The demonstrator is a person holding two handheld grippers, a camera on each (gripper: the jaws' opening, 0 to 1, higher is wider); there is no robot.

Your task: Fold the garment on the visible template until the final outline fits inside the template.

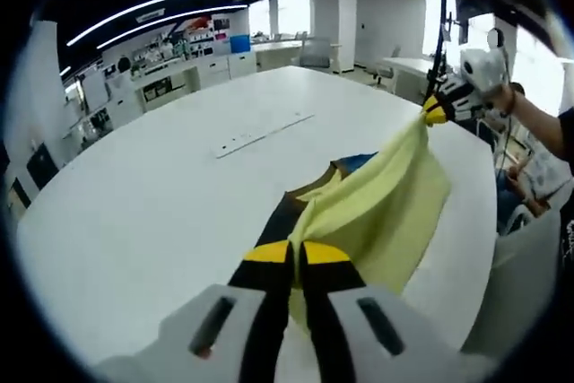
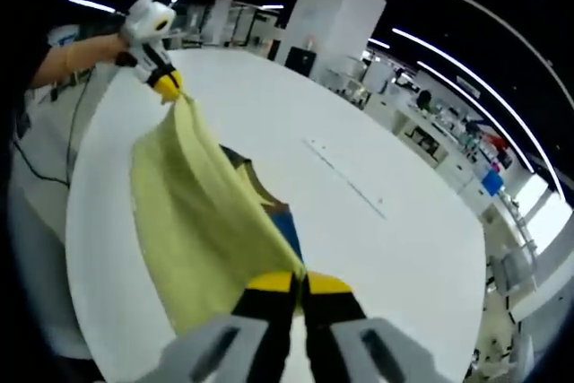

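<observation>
A pale yellow garment point(image 1: 386, 204) hangs stretched in the air between my two grippers, above the white table point(image 1: 161, 213). My left gripper point(image 1: 296, 253) is shut on one corner of it. My right gripper point(image 1: 437, 114) pinches the opposite corner higher up. In the right gripper view the garment point(image 2: 188, 213) runs from my right gripper point(image 2: 300, 282) to my left gripper point(image 2: 169, 85) at the upper left. Beneath the cloth a dark, brown and blue flat piece point(image 1: 300, 195) point(image 2: 280, 217) lies on the table, mostly hidden. I cannot tell whether it is the template.
A long white strip point(image 1: 262, 134) point(image 2: 345, 177) lies on the table beyond the garment. The person's arm point(image 1: 538, 118) point(image 2: 72, 56) holds the far gripper near the table's edge. Lab benches and cabinets point(image 1: 179, 69) stand behind the table.
</observation>
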